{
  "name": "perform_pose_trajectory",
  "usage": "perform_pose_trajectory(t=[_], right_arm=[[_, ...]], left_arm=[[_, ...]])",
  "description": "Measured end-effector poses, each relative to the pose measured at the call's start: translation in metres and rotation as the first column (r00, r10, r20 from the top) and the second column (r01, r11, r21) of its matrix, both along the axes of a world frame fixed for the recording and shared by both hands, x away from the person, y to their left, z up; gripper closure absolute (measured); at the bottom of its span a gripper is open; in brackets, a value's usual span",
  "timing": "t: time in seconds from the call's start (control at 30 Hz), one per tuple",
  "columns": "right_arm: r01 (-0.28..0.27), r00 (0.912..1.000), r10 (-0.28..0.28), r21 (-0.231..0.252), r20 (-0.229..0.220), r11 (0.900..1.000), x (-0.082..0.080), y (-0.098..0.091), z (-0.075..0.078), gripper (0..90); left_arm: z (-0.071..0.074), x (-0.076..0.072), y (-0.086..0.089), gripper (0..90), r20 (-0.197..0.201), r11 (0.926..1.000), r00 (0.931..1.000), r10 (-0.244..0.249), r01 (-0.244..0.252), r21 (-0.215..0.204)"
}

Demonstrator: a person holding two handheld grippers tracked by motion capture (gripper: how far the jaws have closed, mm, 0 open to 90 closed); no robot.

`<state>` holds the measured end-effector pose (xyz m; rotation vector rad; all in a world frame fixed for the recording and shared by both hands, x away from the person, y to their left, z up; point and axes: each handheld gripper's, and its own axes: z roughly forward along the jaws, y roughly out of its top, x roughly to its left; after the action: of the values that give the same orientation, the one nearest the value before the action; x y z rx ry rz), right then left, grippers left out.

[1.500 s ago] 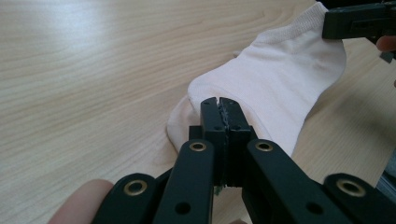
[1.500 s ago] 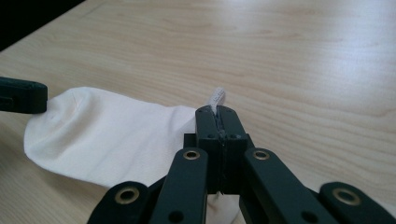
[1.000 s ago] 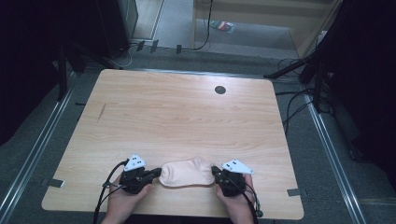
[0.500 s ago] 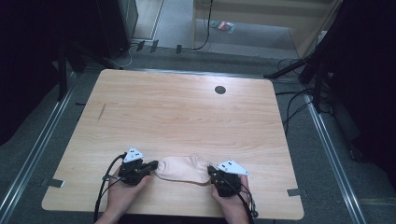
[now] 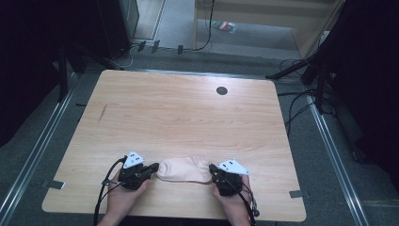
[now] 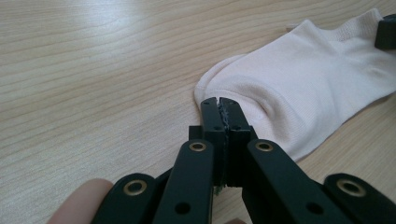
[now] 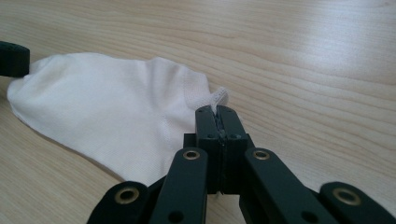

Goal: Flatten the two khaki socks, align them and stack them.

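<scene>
we've got the pale sock (image 5: 184, 169) flat at the near edge of the table (image 5: 188, 117), left gripper (image 6: 219, 103) clenched on its toe, right gripper (image 7: 217, 111) on the cuff. best keep both pinches tight and pull evenly so it stays smooth.

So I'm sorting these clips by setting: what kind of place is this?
Probably a lab or recording studio rather than a home. A bare wooden table stands on grey carpet, dark stands and loose cables surround it, and floor rails run along both sides.
</scene>
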<state>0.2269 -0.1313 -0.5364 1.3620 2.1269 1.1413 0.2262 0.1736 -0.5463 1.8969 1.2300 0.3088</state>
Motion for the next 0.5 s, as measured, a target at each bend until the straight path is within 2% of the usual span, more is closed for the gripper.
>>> perform_pose_trajectory(t=[0.2, 0.5], right_arm=[[0.013, 0.9999, -0.013, -0.016, 0.006, 0.9998, 0.008, 0.001, -0.005, 90.0], [0.034, 0.9994, -0.033, -0.022, 0.011, 0.9992, 0.019, 0.004, -0.010, 90.0]], left_arm=[[-0.003, 0.003, -0.002, 90.0, -0.007, 1.0000, 1.0000, 0.003, -0.003, 0.008], [-0.004, 0.009, -0.001, 90.0, -0.014, 0.9999, 0.9998, 0.014, -0.014, -0.004]])
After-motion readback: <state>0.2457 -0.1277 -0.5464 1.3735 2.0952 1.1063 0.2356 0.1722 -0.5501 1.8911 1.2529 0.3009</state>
